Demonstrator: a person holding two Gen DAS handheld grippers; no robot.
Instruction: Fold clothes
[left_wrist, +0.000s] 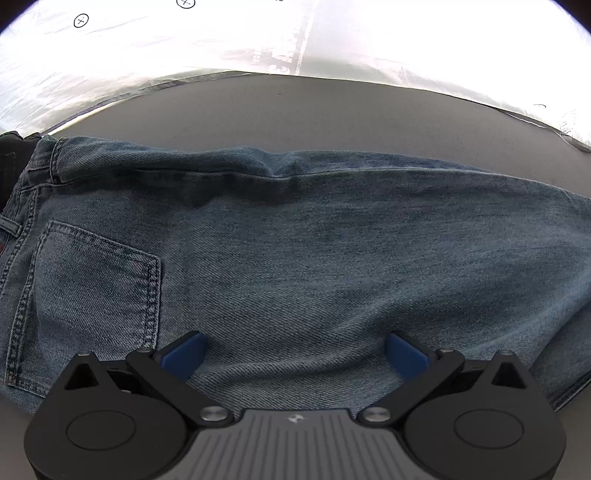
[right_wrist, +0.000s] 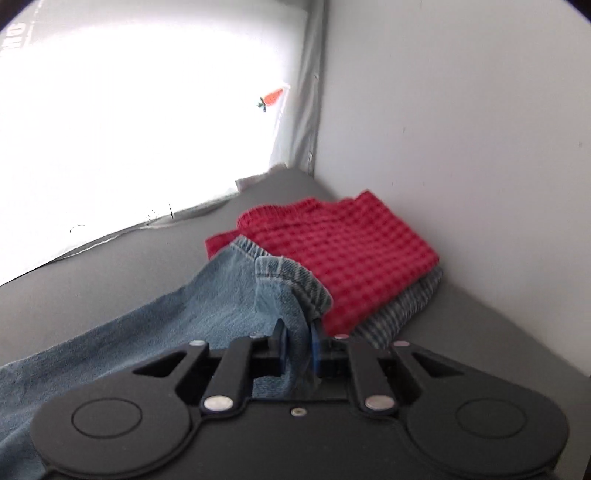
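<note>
Blue jeans lie spread across the grey table, with a back pocket at the left. My left gripper hovers open just over the near side of the denim, nothing between its blue pads. In the right wrist view the jeans' leg runs off to the left, and its hem end is lifted and pinched between the fingers of my right gripper, which is shut on it.
A folded red checked garment rests on a folded blue striped one in the table's corner, against a white wall. Bright white sheeting bounds the grey table at the far edge. A dark item sits at far left.
</note>
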